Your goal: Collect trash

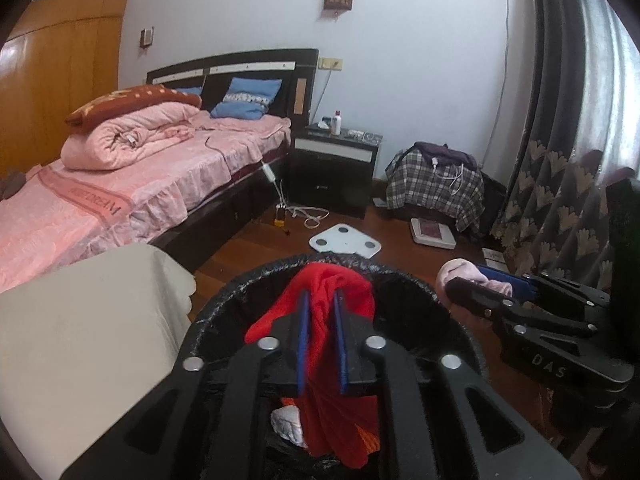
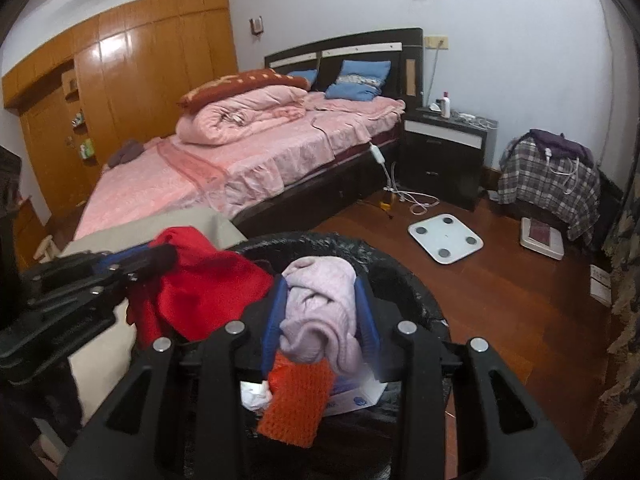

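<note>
Red cloth (image 1: 332,300) pinched in left gripper (image 1: 320,300), pink knit (image 2: 320,304) between right gripper (image 2: 322,304) pads, both over bin rim (image 1: 420,276).

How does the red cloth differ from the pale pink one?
The red cloth is bright and hangs long and loose; the pale pink cloth is a bunched, knitted-looking wad. The left gripper has red, the right gripper pink. Both hang over the black-lined bin.

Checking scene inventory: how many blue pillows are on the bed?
2. One blue pillow leans on the headboard nearer the nightstand; the other shows partly behind the red cushion. More may be hidden behind the quilt.
</note>
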Motion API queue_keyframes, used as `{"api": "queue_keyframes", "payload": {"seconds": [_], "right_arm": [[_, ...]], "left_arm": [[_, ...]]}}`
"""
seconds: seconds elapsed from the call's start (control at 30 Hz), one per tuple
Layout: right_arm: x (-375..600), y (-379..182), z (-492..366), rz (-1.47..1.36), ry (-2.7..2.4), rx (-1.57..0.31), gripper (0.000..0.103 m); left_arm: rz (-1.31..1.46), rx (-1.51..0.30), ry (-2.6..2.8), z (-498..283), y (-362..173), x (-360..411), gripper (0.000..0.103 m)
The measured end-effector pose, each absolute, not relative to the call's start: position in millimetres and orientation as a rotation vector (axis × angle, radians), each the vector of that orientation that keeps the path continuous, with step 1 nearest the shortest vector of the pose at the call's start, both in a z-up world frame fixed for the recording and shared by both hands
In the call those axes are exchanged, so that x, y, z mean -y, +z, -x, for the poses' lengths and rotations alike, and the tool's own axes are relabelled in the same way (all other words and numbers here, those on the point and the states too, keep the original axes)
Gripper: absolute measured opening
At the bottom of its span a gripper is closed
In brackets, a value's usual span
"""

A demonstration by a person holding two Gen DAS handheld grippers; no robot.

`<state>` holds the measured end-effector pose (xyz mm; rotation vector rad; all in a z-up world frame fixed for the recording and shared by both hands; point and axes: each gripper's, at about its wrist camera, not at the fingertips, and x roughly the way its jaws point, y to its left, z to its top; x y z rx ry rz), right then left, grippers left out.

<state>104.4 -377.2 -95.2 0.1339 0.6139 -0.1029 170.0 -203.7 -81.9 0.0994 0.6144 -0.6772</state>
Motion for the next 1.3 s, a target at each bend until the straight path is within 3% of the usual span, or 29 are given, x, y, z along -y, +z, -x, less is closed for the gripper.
{"api": "queue_keyframes", "payload": {"seconds": [0.07, 0.13, 0.2, 0.27, 0.3, 0.37, 0.53, 0.67, 1.3], "right_arm": [[379, -98, -106, -0.136, -0.108, -0.619, 0.06], [381, -98, -105, -0.137, -0.116, -0.615, 0.064], [381, -97, -101, -0.139, -0.128, -0.606, 0.081], [381, -95, -98, -0.141, -0.141, -0.595, 0.089], [381, -94, -97, -0.142, -0.145, -0.593, 0.092], [379, -91, -94, -0.144, -0.146, -0.595, 0.095], [374, -82, -88, -0.163, -0.124, -0.599, 0.097], [360, -73, -81, -0.157, -0.095, -0.593, 0.098], [293, -30, -43, -0.116, 0.004, -0.587, 0.098]], "left_arm": [[-0.085, -0.625, -0.666, -173, -82, 199, 0.035], [-0.074, -0.615, -0.644, -174, -81, 192, 0.048], [-0.067, -0.612, -0.629, -175, -79, 184, 0.054], [-0.056, -0.607, -0.61, -176, -76, 177, 0.068], [-0.047, -0.603, -0.599, -176, -73, 172, 0.069], [-0.034, -0.601, -0.579, -176, -70, 162, 0.079], [-0.025, -0.583, -0.509, -170, -59, 135, 0.091], [-0.024, -0.573, -0.454, -163, -50, 116, 0.097], [-0.058, -0.533, -0.34, -91, -21, 63, 0.097]]}}
